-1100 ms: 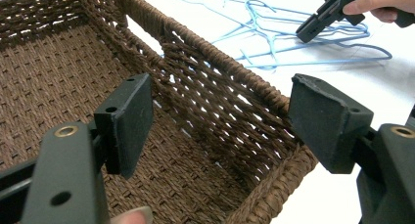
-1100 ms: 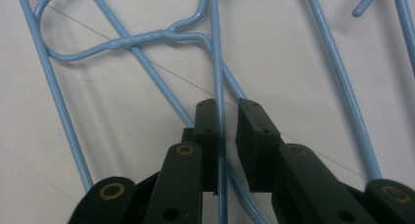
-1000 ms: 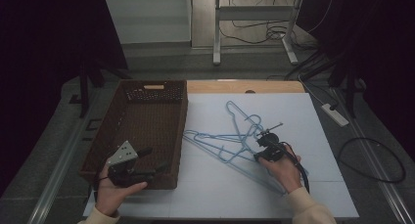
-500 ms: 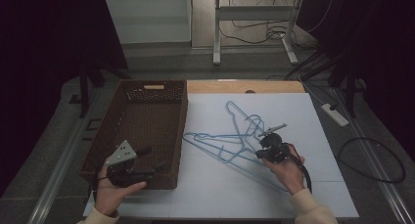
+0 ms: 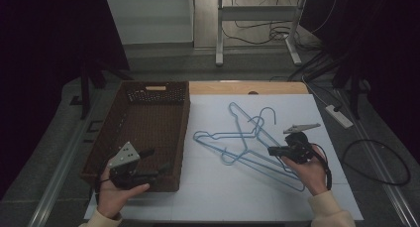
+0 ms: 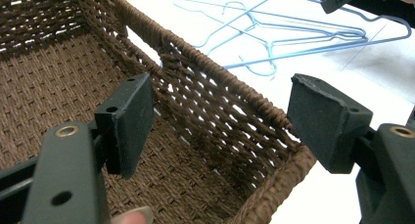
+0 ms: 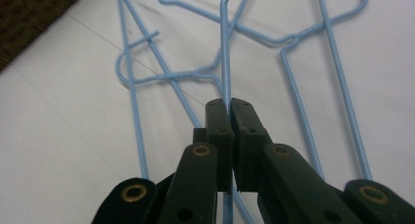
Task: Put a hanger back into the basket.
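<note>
Right gripper (image 7: pixel 229 104) clamped on thin blue wire hanger (image 7: pixel 223 48); lift level, carry left over brown woven wicker basket (image 5: pixel 148 133). Left gripper (image 6: pixel 220 116) gapes wide above basket.

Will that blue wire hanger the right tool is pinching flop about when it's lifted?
Probably a little. The hanger is thin wire, so likely light and springy. The right tool pinches one strand off-centre, so it may swing. Its hook overlaps the second hanger, so it could snag that one.
</note>
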### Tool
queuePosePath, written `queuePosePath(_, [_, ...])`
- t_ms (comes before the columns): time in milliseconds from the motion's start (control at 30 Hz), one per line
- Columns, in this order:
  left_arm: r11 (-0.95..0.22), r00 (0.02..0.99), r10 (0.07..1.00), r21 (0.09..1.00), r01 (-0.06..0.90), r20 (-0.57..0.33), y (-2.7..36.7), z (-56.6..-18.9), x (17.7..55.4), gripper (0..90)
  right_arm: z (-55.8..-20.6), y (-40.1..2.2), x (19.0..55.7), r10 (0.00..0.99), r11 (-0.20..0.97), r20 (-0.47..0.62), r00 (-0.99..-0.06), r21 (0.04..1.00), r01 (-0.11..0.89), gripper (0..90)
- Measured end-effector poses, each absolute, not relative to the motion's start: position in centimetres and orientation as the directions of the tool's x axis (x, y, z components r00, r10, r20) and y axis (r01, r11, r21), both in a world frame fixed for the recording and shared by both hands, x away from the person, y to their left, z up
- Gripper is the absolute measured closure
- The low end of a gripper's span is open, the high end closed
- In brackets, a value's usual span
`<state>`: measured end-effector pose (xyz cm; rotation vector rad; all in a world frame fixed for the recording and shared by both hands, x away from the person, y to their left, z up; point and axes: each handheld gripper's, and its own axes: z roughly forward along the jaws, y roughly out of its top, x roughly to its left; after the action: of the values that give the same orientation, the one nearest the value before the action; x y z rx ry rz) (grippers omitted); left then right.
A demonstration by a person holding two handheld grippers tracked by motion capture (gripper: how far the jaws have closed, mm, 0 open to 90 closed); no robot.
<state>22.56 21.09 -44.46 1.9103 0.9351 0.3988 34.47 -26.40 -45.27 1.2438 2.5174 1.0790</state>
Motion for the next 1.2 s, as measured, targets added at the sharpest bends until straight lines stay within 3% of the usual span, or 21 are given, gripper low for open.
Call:
queuePosePath(467, [-0.292, 0.7, 0.712, 0.881, 0.372, -0.06, 18.5, -41.4, 23.4, 26.9, -40.8, -29.0, 33.0, 0.658, 0.338, 0.24, -0.714, 0.753, 0.564, 88.0])
queuePosePath(1200, [-0.378, 0.774, 0.632, 0.858, 0.348, -0.036, 12.6, -38.0, 28.8, 27.6, -39.4, -30.7, 32.3, 0.581, 0.276, 0.315, -0.75, 0.792, 0.545, 88.1])
